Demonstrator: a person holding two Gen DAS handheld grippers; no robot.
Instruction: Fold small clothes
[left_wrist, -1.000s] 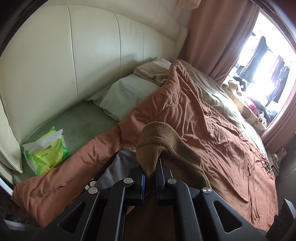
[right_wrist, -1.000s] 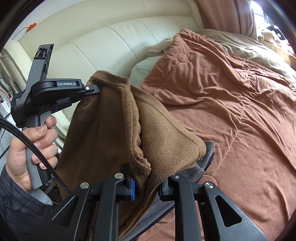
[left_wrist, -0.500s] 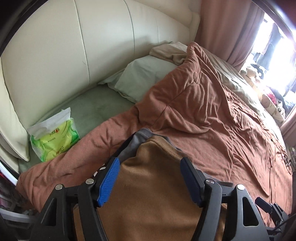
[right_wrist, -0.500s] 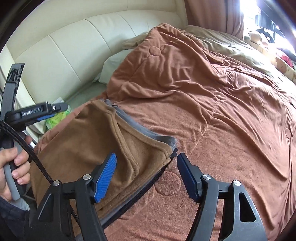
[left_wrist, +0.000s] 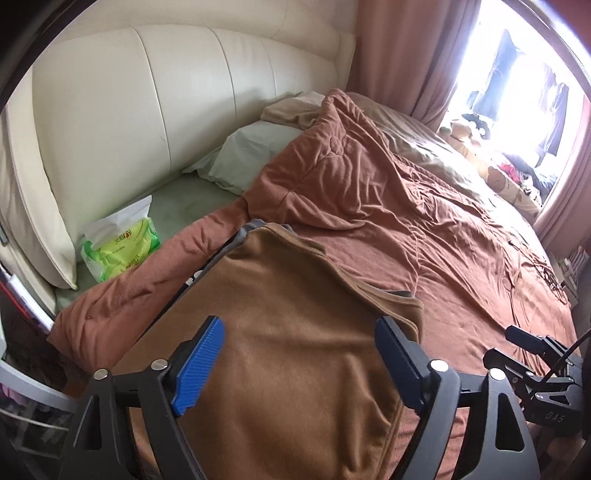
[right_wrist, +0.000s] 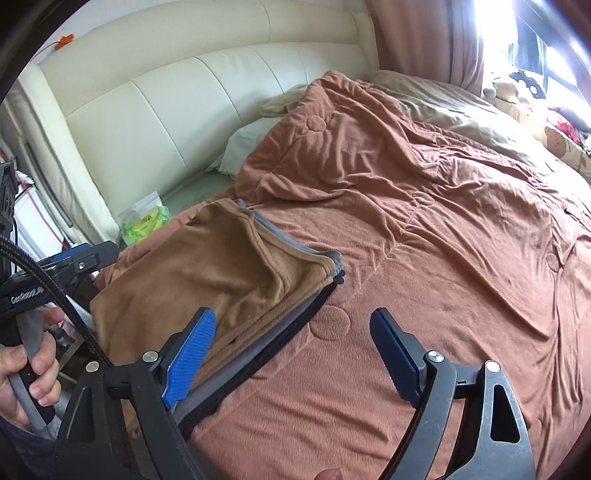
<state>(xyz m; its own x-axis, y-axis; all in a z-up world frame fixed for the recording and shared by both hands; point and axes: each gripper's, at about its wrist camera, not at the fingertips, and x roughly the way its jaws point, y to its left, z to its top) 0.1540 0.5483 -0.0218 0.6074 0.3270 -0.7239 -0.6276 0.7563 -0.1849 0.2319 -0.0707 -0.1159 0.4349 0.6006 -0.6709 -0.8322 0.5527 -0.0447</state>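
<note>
1. Bed, covered by a rust-brown quilt, rumpled; cream padded headboard at 11 o'clock in both views.
2. Pale green pillow against the headboard; green tissue pack at 9 o'clock on the sheet; pink curtain and bright window at 1 to 2 o'clock.
3. Brown fleece garment, folded flat, topmost on a stack of grey and dark clothes at the quilt's near edge; stack edges show at its right side.
4. Left claw: jaws wide, just opened, blue pads clear above the garment, nothing gripped.
5. Right claw: jaws wide, just opened, empty, over the stack's right edge and the quilt.
6. Person's hand at 8 o'clock in the right view, grasping the left tool's handle.
</note>
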